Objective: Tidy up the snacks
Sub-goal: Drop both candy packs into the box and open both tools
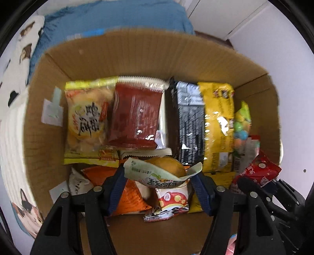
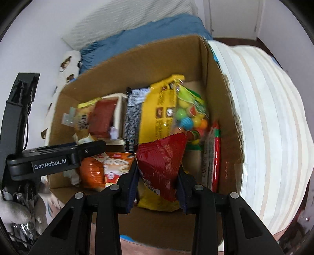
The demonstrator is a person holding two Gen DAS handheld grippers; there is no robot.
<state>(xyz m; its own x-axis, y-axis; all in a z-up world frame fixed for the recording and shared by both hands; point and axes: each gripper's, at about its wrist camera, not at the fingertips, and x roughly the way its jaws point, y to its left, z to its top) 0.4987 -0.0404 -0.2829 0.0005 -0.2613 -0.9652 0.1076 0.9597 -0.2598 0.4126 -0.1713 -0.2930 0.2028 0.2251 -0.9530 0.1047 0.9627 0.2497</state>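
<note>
The landmark is the open cardboard box (image 1: 137, 58), and every position below refers to it. Against its far wall, from the left: a yellow rice-cracker packet (image 1: 88, 121), a dark red packet (image 1: 135, 117), a black-and-white packet (image 1: 189, 121), a tall yellow bag (image 1: 217, 125) and a clear bag of coloured candy balls (image 1: 242, 125) beside the right wall. Nearer the front of the box floor lie an orange packet (image 1: 125, 196) and a small packet printed with a red mushroom (image 1: 172, 200). The left claw (image 1: 159, 178) is clenched on a pale green wrapper holding a round golden bun (image 1: 166, 168), held over the front-centre of the box, above the orange and mushroom packets. The right claw (image 2: 158, 176) is clenched on a red snack bag (image 2: 162, 162), held over the front-right part of the box, in front of the tall yellow bag and the candy balls. A slim red-edged packet (image 2: 215, 157) stands against the right wall. Outside the box, a blue cloth (image 1: 117, 17) lies behind the far wall and a white striped fabric (image 2: 265, 117) lies beside the right wall
</note>
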